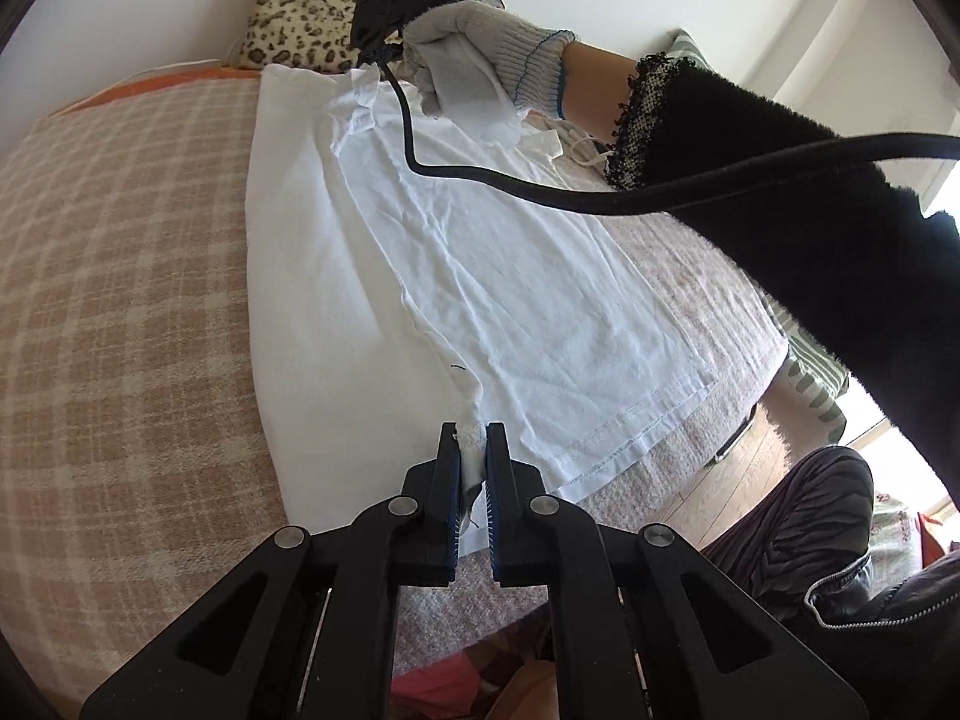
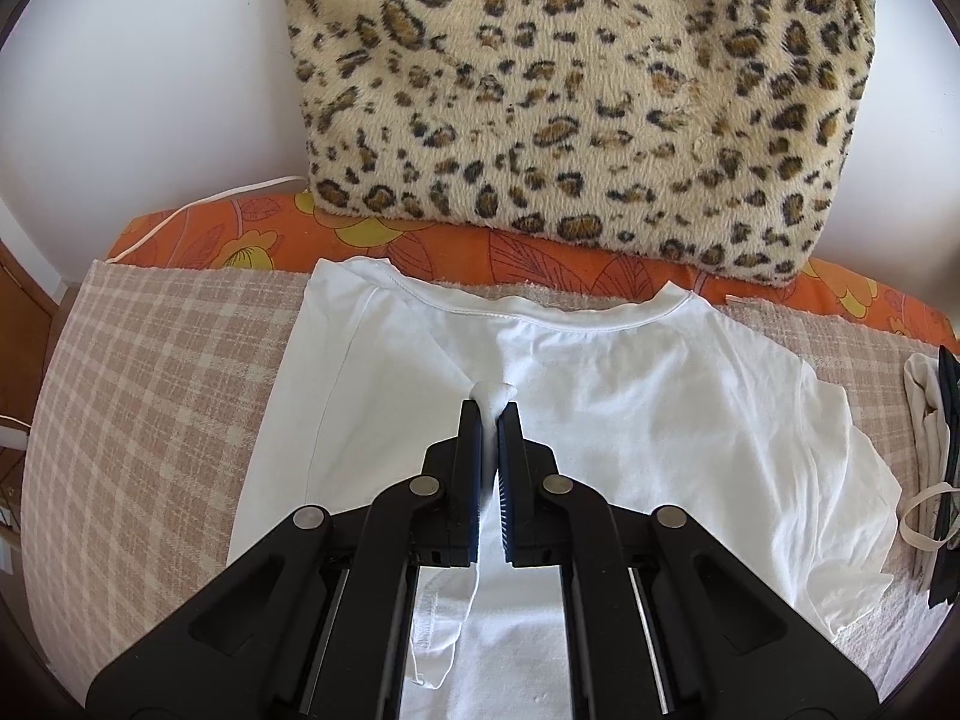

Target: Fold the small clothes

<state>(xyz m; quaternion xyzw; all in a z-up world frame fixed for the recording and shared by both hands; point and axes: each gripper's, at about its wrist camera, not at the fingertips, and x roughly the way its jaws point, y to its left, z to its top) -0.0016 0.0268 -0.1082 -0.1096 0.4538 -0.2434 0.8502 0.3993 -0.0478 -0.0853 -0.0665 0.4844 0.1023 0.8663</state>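
Left gripper (image 1: 473, 433) and right gripper (image 2: 493, 405) pinch white t-shirt (image 1: 528, 300) on checked blanket (image 1: 132, 252).

T-shirt (image 2: 630, 396) flat on blanket (image 2: 150, 390), cushion (image 2: 570, 90) behind its collar, against wall (image 2: 150, 60)

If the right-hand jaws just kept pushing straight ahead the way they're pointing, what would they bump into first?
The right gripper is already clamped on the white T-shirt, so it would press that fabric into the checked blanket beneath. The leopard-print cushion lies further on, probably out of line.
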